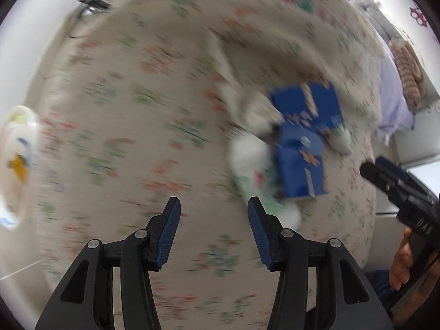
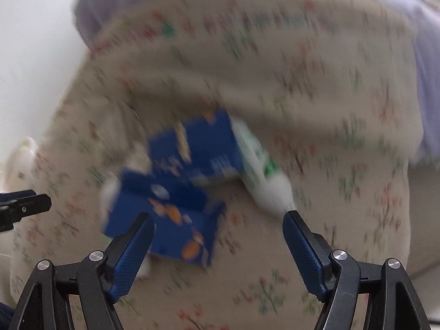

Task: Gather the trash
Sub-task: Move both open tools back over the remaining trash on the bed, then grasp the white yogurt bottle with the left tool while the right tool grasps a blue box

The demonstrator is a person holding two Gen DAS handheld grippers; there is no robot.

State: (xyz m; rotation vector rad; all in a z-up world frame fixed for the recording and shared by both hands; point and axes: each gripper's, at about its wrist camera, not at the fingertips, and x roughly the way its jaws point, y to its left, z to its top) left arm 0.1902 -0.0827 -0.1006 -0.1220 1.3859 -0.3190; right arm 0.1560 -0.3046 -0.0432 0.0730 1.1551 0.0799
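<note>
Trash lies in a motion-blurred heap on a beige floral blanket [image 1: 132, 126]: two blue snack boxes [image 1: 305, 104] [image 1: 299, 170] and a white and green wrapper [image 1: 255, 176]. My left gripper [image 1: 214, 202] hangs open above the blanket, just left of the heap, with nothing between its fingers. In the right wrist view the blue boxes [image 2: 200, 143] [image 2: 178, 233] and the white and green pack [image 2: 261, 170] sit just ahead of my right gripper [image 2: 218, 216]. It is open wide, and the nearer box shows between its fingers, untouched.
A white plastic bag [image 1: 19, 151] with a cartoon print hangs at the bed's left edge. A lilac sheet [image 1: 390, 93] and a brown knitted item [image 1: 407, 74] lie at the far right. A person's hand [image 1: 401, 264] holds the right gripper's handle. Cables [image 1: 93, 2] lie at the far left.
</note>
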